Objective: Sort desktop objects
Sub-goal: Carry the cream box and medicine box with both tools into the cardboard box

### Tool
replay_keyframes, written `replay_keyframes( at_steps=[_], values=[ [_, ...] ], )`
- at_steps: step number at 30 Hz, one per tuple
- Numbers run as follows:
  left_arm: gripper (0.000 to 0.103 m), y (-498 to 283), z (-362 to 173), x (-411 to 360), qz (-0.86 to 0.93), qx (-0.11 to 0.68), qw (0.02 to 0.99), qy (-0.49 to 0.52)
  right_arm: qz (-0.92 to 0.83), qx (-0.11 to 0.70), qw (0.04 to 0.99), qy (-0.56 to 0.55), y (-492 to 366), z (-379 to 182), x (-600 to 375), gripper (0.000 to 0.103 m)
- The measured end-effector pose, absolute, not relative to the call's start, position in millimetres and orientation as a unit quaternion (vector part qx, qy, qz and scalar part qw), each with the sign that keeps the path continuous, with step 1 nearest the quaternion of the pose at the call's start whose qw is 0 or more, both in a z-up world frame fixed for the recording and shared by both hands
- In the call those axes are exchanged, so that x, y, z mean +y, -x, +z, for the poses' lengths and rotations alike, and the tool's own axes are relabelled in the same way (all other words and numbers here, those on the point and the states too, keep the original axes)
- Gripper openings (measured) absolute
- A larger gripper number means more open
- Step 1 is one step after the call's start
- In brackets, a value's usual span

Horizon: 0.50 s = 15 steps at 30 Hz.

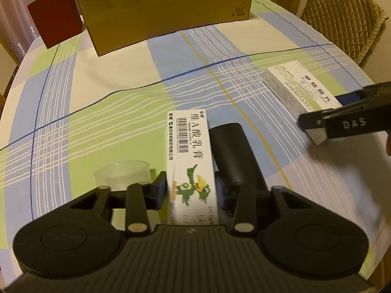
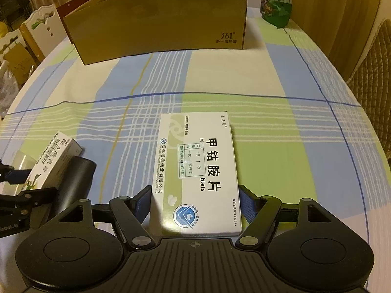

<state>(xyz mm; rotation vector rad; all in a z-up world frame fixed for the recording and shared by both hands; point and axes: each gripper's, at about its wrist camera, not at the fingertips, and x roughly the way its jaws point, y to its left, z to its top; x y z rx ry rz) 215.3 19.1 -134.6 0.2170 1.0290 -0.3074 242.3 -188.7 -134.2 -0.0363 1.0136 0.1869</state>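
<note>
Left wrist: left gripper (image 1: 191, 191) clamps narrow ointment box (image 1: 189, 156) at 6 o'clock; black cylinder (image 1: 234, 156) just beside, at 3. Right wrist: right gripper (image 2: 195, 207) closed onto flat tablet box (image 2: 195, 171); cardboard box (image 2: 158, 22) at 12.

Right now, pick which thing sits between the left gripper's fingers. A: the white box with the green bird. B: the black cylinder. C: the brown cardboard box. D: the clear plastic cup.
A: the white box with the green bird lies between the fingers of the left gripper, with the clear plastic cup outside to its left and the black cylinder outside to its right.
</note>
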Motion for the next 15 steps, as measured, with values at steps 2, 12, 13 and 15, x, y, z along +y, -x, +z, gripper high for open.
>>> replay_keyframes(
  at_steps=[2,12,13,15],
  values=[
    [0.033,-213.9,-133.9,18.8,-0.146,0.487,0.855,-0.106,0.089,0.484,0.870,0.018,-241.9,-133.8,-188.3,0.071],
    [0.033,-206.3,-112.3,26.4,-0.143,0.463,0.870,-0.095,0.101,0.454,0.885,0.015,-231.4,-108.1,-191.7,0.070],
    [0.033,-206.0,-108.8,27.3,-0.142,0.459,0.872,-0.093,0.102,0.450,0.887,0.015,-230.7,-103.3,-191.1,0.070],
    [0.033,-205.8,-101.5,28.7,-0.141,0.452,0.876,-0.089,0.106,0.441,0.891,0.017,-229.5,-93.7,-189.9,0.070]
  ],
)
